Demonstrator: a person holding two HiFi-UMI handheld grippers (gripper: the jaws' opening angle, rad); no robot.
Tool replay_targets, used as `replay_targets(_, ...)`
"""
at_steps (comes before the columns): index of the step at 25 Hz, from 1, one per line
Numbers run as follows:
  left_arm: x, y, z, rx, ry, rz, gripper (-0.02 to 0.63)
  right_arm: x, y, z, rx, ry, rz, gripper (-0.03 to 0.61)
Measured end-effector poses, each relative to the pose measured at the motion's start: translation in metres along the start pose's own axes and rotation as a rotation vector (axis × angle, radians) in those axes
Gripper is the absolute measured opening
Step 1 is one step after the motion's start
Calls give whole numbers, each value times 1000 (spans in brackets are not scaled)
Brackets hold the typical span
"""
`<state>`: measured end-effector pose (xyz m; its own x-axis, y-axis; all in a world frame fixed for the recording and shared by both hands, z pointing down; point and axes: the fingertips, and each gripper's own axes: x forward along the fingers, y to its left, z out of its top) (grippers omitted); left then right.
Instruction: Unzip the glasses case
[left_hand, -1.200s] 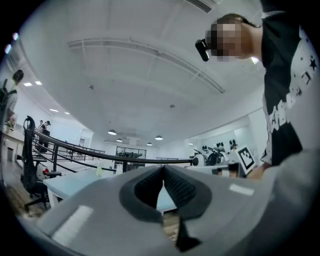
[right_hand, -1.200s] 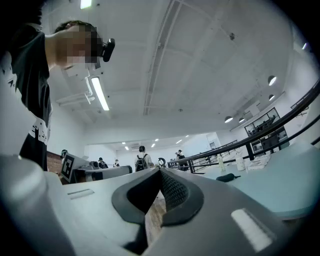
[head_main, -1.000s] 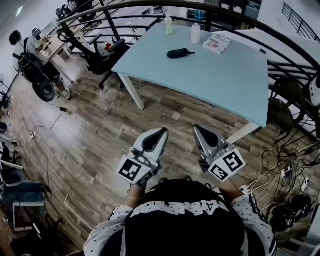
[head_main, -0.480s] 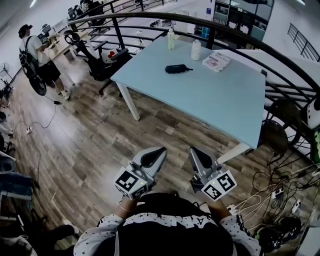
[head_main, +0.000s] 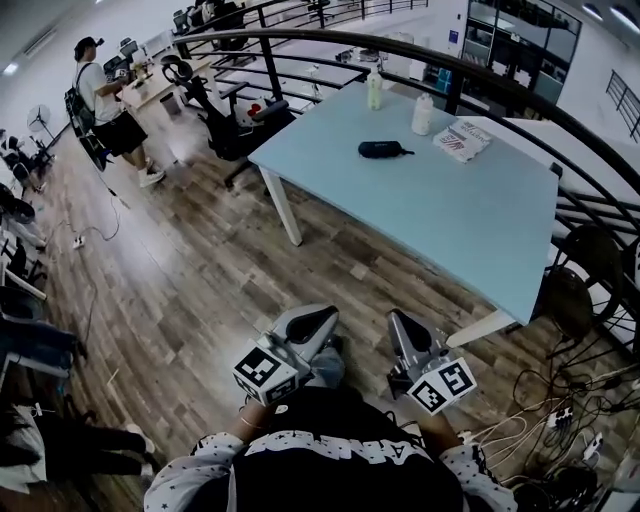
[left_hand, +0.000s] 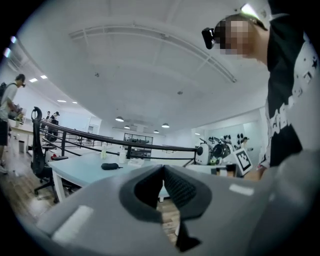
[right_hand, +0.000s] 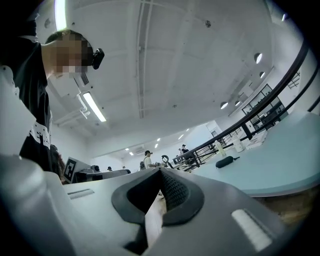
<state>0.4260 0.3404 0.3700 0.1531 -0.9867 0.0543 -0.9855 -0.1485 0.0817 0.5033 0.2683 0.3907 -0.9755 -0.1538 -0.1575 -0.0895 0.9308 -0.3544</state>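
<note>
Wood-plank floor (head_main: 200, 260) of an open workshop: nearest, left grey two-jaw gripper (head_main: 312, 322) and right grey two-jaw gripper (head_main: 404, 330), jaws pressed together, both empty. Well beyond, dark oblong glasses case (head_main: 382, 149) lies on pale-blue rectangular table (head_main: 450, 215). Step appears to be approach; next move prob. needs closing in, spreading jaws, pinning case & finding zip pull.

The glasses case (head_main: 383, 149) lies far off on the table (head_main: 450, 230) and is too small in every view to show its zip — open or closed cannot be told. Print on the packet (head_main: 462, 140) and on the white bottle (head_main: 423, 115) beside it is unreadable. The railing (head_main: 560, 110) hides part of the table's far corner. The hands holding the left gripper (head_main: 322, 318) and right gripper (head_main: 398, 320) are hidden — behind the marker cubes and the black shirt (head_main: 350, 470).
</note>
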Motion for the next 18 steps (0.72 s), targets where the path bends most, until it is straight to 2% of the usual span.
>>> replay_targets(4, -9, 32, 5, -25, -31, 97, 0, 23, -9, 4, -18, 12, 32, -6)
replay_targets(7, -5, 55, 7, -36, -65, 130, 0, 38, -17, 8, -35, 6, 47, -6)
replay_targets(13, 29, 86, 14, -30, -87, 68, 0, 69, -40, 12, -57, 24, 8, -6)
replay_targets(18, 51, 124, 12, -29, -70, 39, 0, 96, -56, 12, -47, 26, -52, -6)
